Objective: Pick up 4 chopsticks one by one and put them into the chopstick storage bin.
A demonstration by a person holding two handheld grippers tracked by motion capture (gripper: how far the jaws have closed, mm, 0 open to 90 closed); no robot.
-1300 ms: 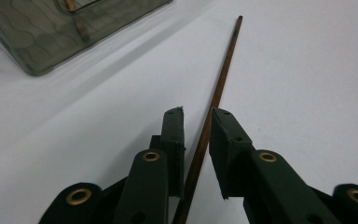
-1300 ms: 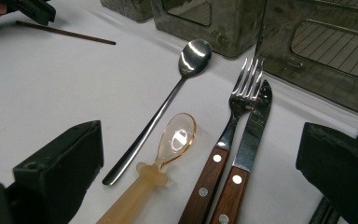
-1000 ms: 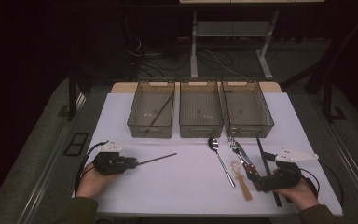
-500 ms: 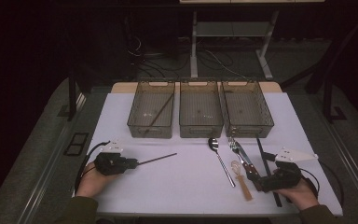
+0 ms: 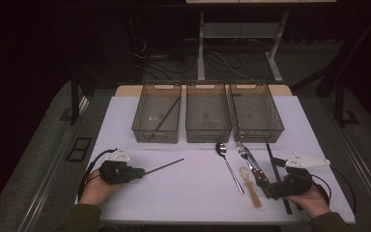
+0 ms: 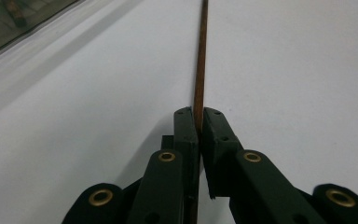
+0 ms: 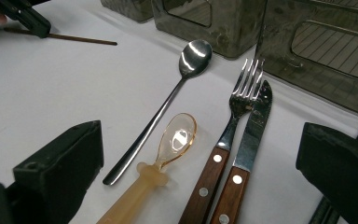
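Note:
My left gripper lies low at the table's front left. It is shut on the near end of a thin brown chopstick; its jaws have just been closing on the stick. The chopstick runs away from the jaws across the white table. At the front right, my right gripper is open, its jaws wide apart on either side of the handles of an amber plastic spoon, a wooden-handled fork and a knife. A steel spoon lies just left of them.
Three clear bins stand in a row at the back: left bin with a brown stick inside, middle bin, right bin. A long black stick lies right of the knife. The left gripper also appears far off in the right gripper view.
Both hands have stayed in place. The brown chopstick still points from the left gripper toward the bins, and the cutlery has not shifted.

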